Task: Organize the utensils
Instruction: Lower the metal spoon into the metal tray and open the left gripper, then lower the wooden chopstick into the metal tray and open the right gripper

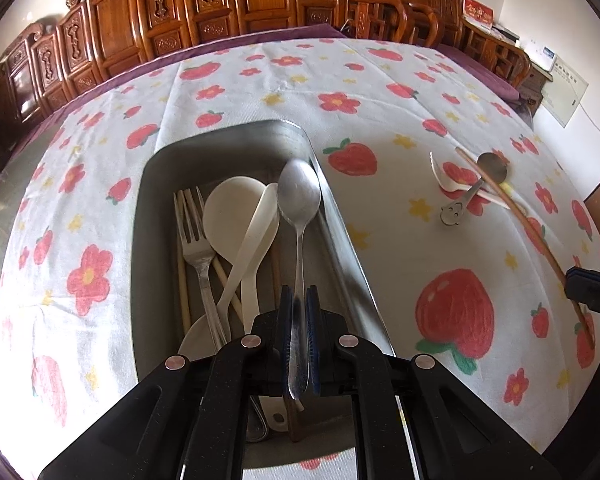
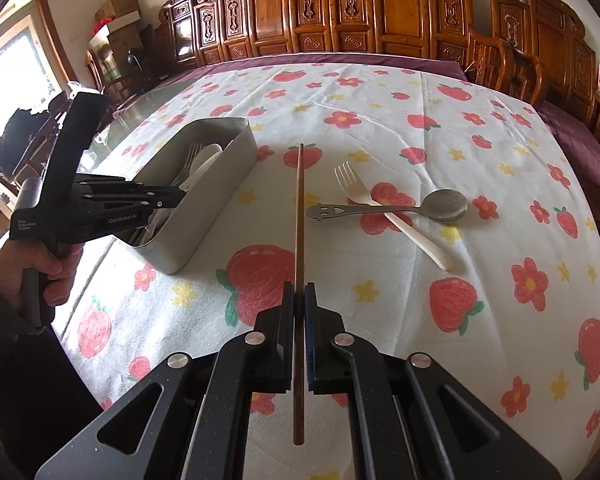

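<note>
Both wrist views close, angled down at table; shared: metal tray (image 1: 228, 136) (image 2: 236, 160), floral tablecloth (image 1: 380, 80) (image 2: 380, 92).

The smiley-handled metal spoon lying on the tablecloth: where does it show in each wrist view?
Left wrist view: smiley-handled spoon at upper right, right of the metal tray, crossing the white plastic fork.
Right wrist view: right of centre, lying across the same fork.
Shared landmark: the brown chopstick beside it, held in the right gripper.
</note>
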Action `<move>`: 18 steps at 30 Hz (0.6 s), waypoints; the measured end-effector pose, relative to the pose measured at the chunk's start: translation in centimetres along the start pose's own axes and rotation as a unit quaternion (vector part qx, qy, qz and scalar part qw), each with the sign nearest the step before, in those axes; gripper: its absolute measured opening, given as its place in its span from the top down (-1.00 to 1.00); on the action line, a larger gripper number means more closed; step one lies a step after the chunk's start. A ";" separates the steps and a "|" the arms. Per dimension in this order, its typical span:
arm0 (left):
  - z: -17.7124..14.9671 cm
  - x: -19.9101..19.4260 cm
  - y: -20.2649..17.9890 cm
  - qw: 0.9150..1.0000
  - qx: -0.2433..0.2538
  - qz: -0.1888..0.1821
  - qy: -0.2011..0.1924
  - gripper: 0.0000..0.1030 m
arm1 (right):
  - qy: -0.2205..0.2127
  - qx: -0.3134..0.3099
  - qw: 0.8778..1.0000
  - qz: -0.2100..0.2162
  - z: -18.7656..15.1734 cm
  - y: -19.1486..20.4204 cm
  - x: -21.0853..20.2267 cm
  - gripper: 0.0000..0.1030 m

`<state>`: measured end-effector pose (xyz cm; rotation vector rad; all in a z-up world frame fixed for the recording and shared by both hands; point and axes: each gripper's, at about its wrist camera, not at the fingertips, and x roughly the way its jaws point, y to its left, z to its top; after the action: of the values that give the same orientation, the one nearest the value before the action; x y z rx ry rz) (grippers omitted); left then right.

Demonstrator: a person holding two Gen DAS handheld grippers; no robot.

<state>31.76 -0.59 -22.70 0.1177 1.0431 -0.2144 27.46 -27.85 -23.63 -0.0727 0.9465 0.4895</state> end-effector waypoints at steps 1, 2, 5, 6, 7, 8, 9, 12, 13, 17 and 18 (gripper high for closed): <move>-0.1 -0.2 0.0 1.000 0.000 -0.001 -0.002 0.88 | 0.000 0.000 1.000 0.000 0.0 0.1 0.0 0.89; -0.2 -0.6 0.1 1.000 -0.001 -0.002 -0.006 0.88 | 0.000 -0.001 1.000 0.000 0.0 0.2 0.0 0.89; -0.4 -1.7 0.6 1.000 -0.006 -0.005 -0.018 0.88 | 0.000 -0.001 1.000 0.000 0.1 0.7 0.0 0.89; -0.6 -2.3 0.8 1.000 -0.007 -0.005 -0.025 0.87 | -0.001 0.000 1.000 0.001 0.2 0.9 0.0 0.89; -0.6 -2.6 1.0 1.000 -0.008 -0.005 -0.029 0.87 | -0.003 0.001 1.000 0.002 0.3 1.0 -0.1 0.88; -0.8 -3.1 1.2 0.999 -0.011 -0.005 -0.036 0.86 | -0.005 0.002 1.000 0.004 0.5 1.3 -0.1 0.88; -0.9 -3.7 1.6 0.999 -0.014 -0.006 -0.042 0.82 | -0.006 0.002 1.000 0.005 0.6 1.5 -0.1 0.89; -1.2 -5.1 2.5 0.998 -0.021 -0.005 -0.062 0.59 | -0.008 -0.001 1.000 0.009 1.2 2.4 -0.1 0.89; -1.2 -5.4 2.6 0.998 -0.021 -0.003 -0.066 0.59 | -0.010 -0.002 1.000 0.011 1.4 2.9 -0.1 0.89; -1.5 -7.1 3.5 0.996 -0.019 0.010 -0.091 0.46 | -0.013 -0.005 1.000 0.020 2.4 4.4 0.2 0.89; -1.6 -7.5 3.8 0.995 -0.019 0.014 -0.099 0.36 | -0.014 -0.005 1.000 0.022 2.6 4.7 0.3 0.88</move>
<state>27.63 4.33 -17.02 0.0757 0.8475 -0.1762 27.58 -22.79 -21.63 -0.0532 0.9205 0.5352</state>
